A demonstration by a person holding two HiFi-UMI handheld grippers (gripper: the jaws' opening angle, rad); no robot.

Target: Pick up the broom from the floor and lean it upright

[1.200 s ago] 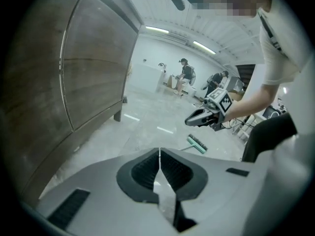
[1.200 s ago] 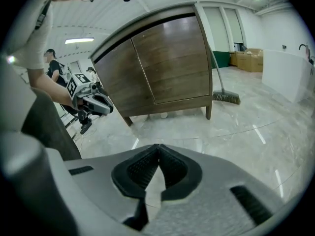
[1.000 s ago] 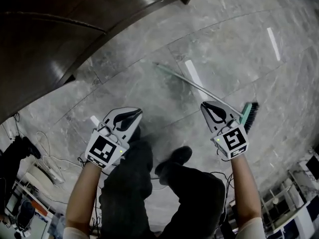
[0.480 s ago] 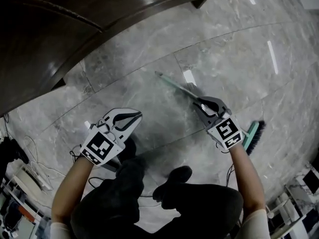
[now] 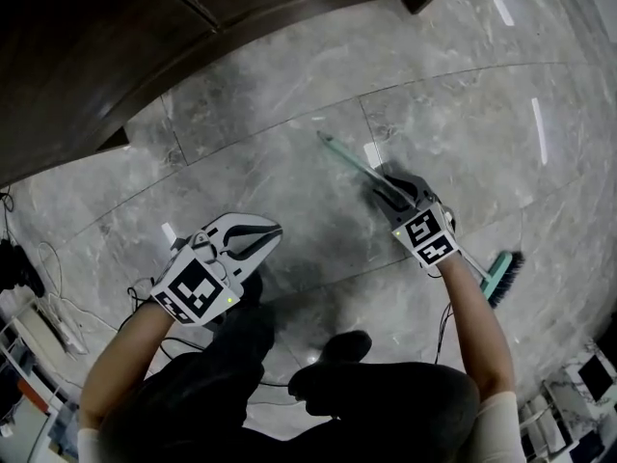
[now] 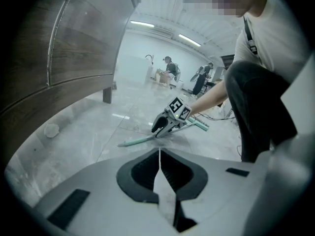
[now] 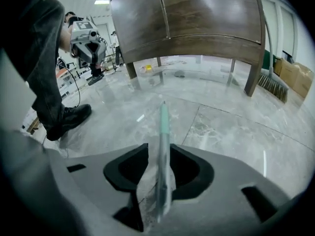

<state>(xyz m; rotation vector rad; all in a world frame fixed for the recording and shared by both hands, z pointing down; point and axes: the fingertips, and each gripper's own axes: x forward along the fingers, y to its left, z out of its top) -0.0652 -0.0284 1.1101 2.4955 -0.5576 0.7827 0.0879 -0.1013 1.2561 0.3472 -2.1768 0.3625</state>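
Observation:
The broom lies flat on the grey marble floor, its mint-green handle [image 5: 345, 159] running to the brush head [image 5: 503, 276] at the lower right. My right gripper [image 5: 386, 185] is down over the handle's middle. Its jaws have just been opening, and the handle [image 7: 163, 127] lies between them with floor showing beside it, so the right gripper [image 7: 160, 150] is open. My left gripper [image 5: 274, 231] hangs apart to the left, above bare floor, shut and empty. The left gripper view shows its tips [image 6: 159, 154] closed, and beyond them the right gripper [image 6: 160, 127] on the handle [image 6: 135, 141].
A dark wooden cabinet [image 5: 96, 46] on legs stands along the far side of the floor. A second broom [image 7: 273, 87] lies beneath the cabinet [image 7: 197, 18]. The person's legs and black shoe [image 7: 69, 117] are close behind. Cables [image 5: 58, 326] trail at the left. People [image 6: 170, 68] stand far off.
Both grippers have sunk toward the floor. The right one has come down over the broom handle and its jaws have spread around it. The left stays shut.

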